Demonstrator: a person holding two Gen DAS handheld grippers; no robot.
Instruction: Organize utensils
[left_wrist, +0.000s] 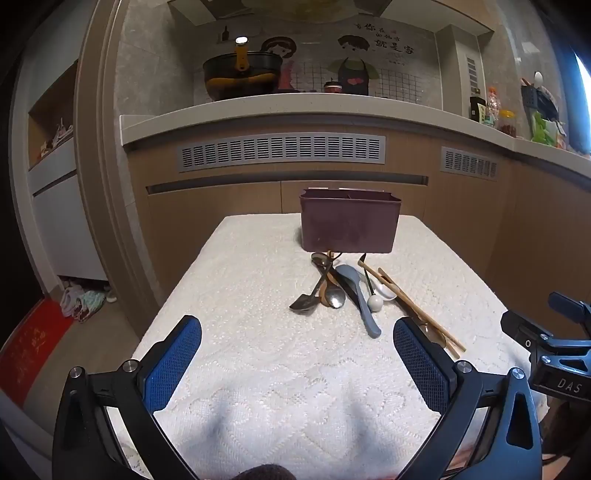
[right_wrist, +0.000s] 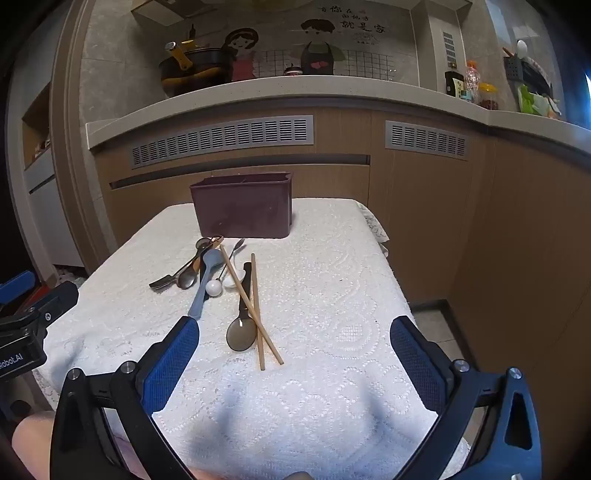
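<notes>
Right wrist view: the chopsticks (right_wrist: 258, 314) are seen crossed at frame centre on the tabletop (right_wrist: 332, 295), beside the spoons (right_wrist: 207, 273) and below the brown holder (right_wrist: 243, 206). Both the right gripper (right_wrist: 294, 354) and left gripper (left_wrist: 297, 354) are spread wide, empty. The chopsticks are judged light, stiff, slippery; a mid-length pinch is advised.

Light: you are working in dim, even indoor light, with a blue-white glare burning at the window (left_wrist: 583, 85) on the right edge.
Shadows: soft grey blots are lying on the tablecloth (right_wrist: 332, 406) near you.
Distortion: the countertop (left_wrist: 295, 105) is bowing, and the corners are fading to black.
Focus: the far wall is looking slightly soft.
</notes>
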